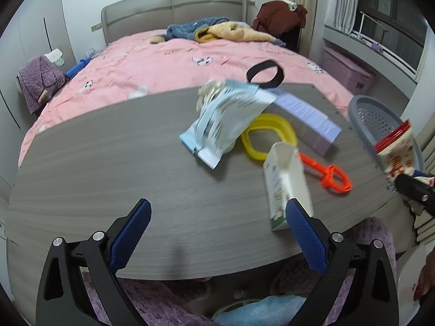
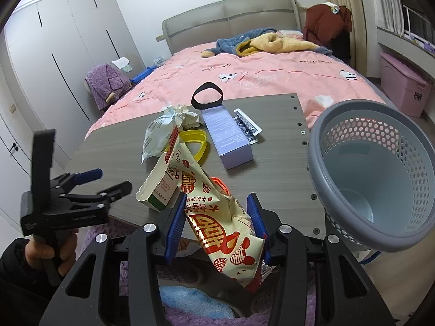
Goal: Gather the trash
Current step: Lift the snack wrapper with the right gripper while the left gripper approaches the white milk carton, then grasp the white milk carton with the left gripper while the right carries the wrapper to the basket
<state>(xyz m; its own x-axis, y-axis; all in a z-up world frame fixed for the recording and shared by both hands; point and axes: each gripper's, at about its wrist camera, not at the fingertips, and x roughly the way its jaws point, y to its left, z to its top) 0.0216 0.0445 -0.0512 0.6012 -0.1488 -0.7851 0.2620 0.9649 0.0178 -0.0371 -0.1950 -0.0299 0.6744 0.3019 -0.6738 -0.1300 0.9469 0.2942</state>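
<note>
My right gripper (image 2: 216, 213) is shut on a cream and red snack bag (image 2: 214, 217), held above the near edge of the grey table (image 2: 272, 168). A grey perforated basket (image 2: 350, 106) tilts just to its right. In the left wrist view the same snack bag (image 1: 394, 154) shows in front of the basket (image 1: 380, 119). My left gripper (image 1: 217, 228) stands open over the table's near edge with nothing between its pads. A white carton (image 1: 285, 179) stands just beyond its right finger. A light blue wrapper (image 1: 225, 125) lies further back.
On the table lie a yellow ring (image 1: 269, 135), an orange plastic tool (image 1: 329, 176), a purple box (image 2: 225, 135), crumpled paper (image 2: 182, 114) and a black band (image 2: 208, 97). A pink bed (image 1: 176, 62) stands behind. A hand holds the left gripper (image 2: 112, 180).
</note>
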